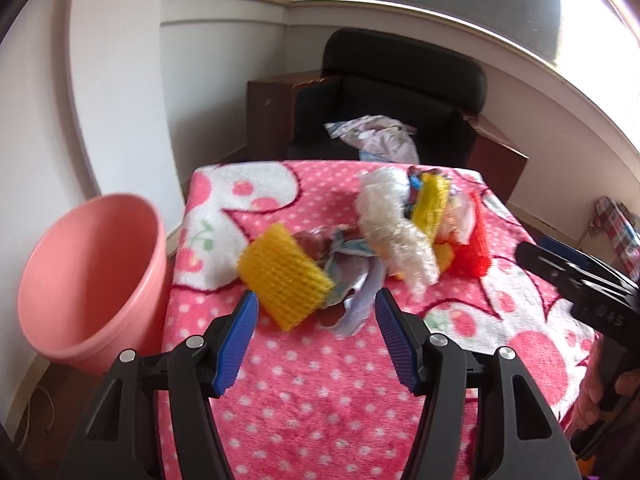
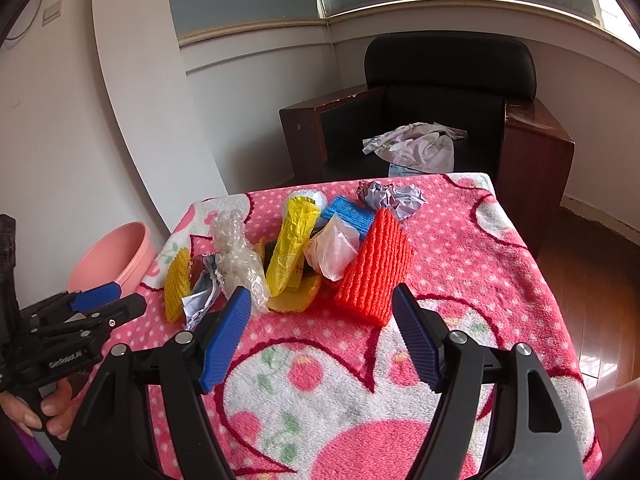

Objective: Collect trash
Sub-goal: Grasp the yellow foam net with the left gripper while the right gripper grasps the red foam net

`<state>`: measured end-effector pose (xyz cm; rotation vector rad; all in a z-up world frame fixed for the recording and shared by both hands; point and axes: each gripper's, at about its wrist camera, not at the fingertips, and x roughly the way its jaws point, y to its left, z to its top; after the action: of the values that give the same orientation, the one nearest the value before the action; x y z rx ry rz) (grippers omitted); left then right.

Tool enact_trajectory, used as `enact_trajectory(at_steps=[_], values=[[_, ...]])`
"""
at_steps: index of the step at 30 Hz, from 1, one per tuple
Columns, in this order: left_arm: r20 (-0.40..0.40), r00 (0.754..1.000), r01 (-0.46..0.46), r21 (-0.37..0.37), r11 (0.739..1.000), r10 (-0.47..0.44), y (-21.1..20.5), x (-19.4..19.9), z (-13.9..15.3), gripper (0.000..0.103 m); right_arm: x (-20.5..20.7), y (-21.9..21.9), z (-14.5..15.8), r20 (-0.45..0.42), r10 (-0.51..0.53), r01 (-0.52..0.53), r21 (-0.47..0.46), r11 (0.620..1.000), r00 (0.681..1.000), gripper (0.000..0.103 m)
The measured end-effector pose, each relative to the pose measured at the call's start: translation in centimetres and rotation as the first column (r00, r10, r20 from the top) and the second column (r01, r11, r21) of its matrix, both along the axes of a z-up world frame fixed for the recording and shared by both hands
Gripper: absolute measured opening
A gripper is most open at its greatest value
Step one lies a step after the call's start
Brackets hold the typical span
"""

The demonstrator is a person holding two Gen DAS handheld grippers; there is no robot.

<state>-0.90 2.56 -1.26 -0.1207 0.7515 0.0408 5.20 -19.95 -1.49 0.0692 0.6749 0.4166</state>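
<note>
Left wrist view: left gripper (image 1: 316, 310) fingers spread wide, empty, just short of yellow foam net sleeve (image 1: 285, 280) on pink polka-dot blanket (image 1: 320, 380). Pink plastic bucket (image 1: 94, 284) left. Right gripper (image 2: 322, 308) also spread, empty, near red foam net sleeve (image 2: 374, 272).

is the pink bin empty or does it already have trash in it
Empty as far as visible: the pink bin shows only bare pink inner wall; its very bottom is hidden.

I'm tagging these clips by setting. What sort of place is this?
Most likely a room in a home: a black armchair with crumpled cloth on its seat, a table under a pink dotted fleece blanket, wooden flooring, and a pink plastic bin beside the table.
</note>
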Motion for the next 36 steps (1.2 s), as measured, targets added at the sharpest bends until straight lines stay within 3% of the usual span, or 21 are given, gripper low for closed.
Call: enact_trajectory(at_steps=[5, 14, 18, 22, 36], values=[[-0.057, 0.997, -0.063, -0.061, 0.996, 0.06, 1.4, 1.2, -1.2, 0.06, 0.3, -0.1, -0.5, -0.013, 0.006, -0.006, 0.012, 1.0, 1.0, 0.068], [-0.144, 0.982, -0.133, -0.077, 0.988, 0.121, 1.9, 4.7, -4.0, 0.057, 0.9, -0.7, -1.1, -0.032, 0.002, -0.001, 0.028, 1.0, 0.999, 0.066], [-0.186, 0.975, -0.139, -0.074, 0.988, 0.123, 2.2, 5.7, -5.4, 0.032, 1.3, -1.0, -1.4, -0.042, -0.001, 0.003, 0.029, 1.0, 0.999, 0.063], [-0.171, 0.978, -0.138, -0.1, 0.985, 0.12, 2.6, 5.4, -5.4, 0.012, 1.9, -1.2, -1.7, -0.06, -0.004, 0.006, 0.039, 0.999, 0.998, 0.061], [-0.021, 0.999, -0.044, -0.108, 0.993, 0.042, 1.8, 0.6, -1.5, 0.009, 4.1, -1.1, -2.9, -0.124, -0.019, 0.027, 0.064, 0.998, 0.992, 0.054]])
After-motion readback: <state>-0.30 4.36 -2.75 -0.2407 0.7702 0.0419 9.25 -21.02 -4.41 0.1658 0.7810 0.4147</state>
